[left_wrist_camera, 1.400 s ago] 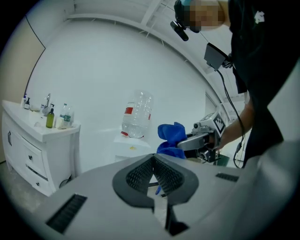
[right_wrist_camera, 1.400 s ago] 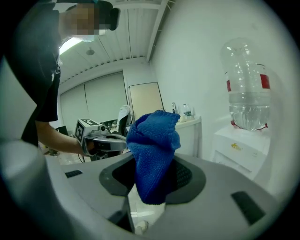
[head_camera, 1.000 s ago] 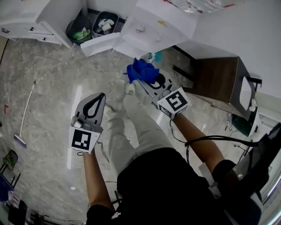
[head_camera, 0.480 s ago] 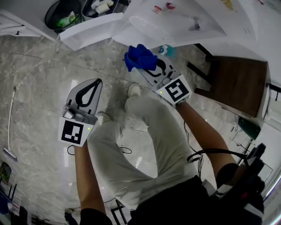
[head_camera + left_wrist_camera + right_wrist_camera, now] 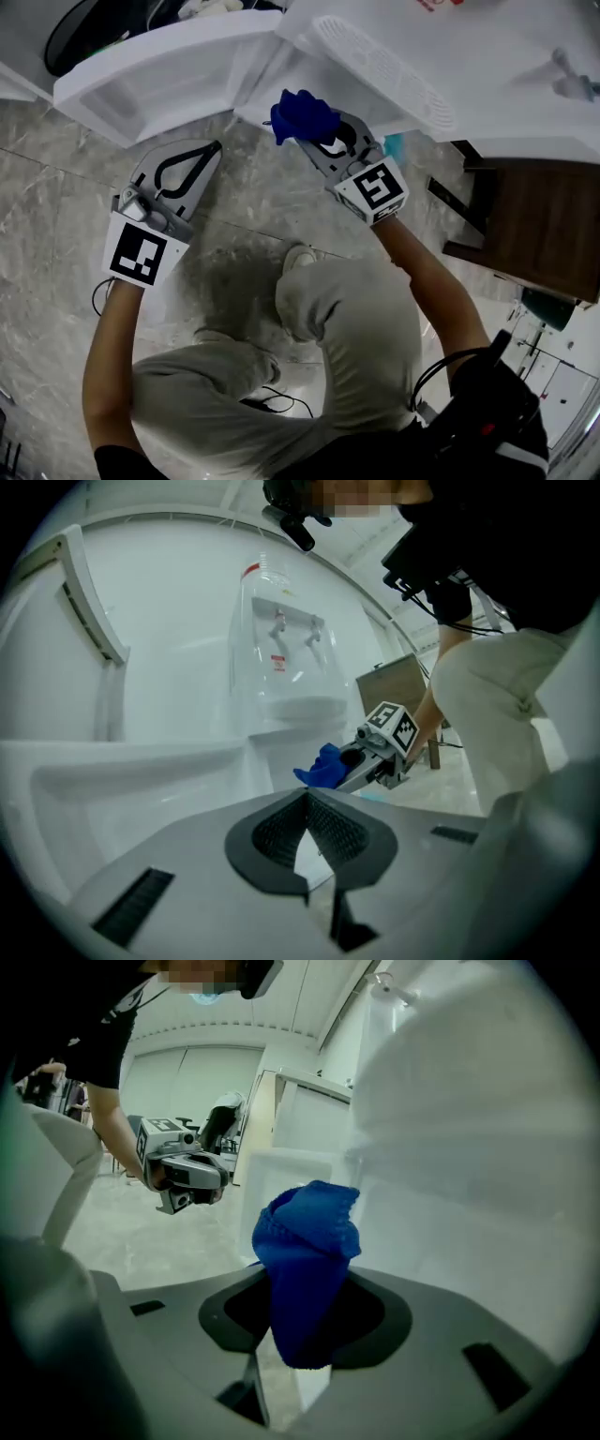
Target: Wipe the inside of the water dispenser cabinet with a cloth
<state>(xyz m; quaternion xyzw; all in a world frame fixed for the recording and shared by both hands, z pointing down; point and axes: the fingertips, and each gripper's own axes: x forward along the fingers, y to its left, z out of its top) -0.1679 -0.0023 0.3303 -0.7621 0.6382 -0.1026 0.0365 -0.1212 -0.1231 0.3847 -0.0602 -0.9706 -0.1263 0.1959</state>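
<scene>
Crouched person holds R gripper (image 5: 298,131) up to the water dispenser (image 5: 394,66), jaws clamped on a bunched blue cloth (image 5: 302,114). The cloth sits at the lower edge of the dispenser's white front, by the corner where the open door (image 5: 159,70) juts out. In the R gripper view the cloth stands up btwn the pads, w/ a white wall close on the right. L gripper (image 5: 214,152), jaws pressed together w/ nothing btwn them, hangs just below the door's long edge, apart from it. Grey stone floor (image 5: 56,244) lies open to the left. A dark wood unit (image 5: 525,225) hems the right side. The person's knee (image 5: 347,309) is below both grippers.
</scene>
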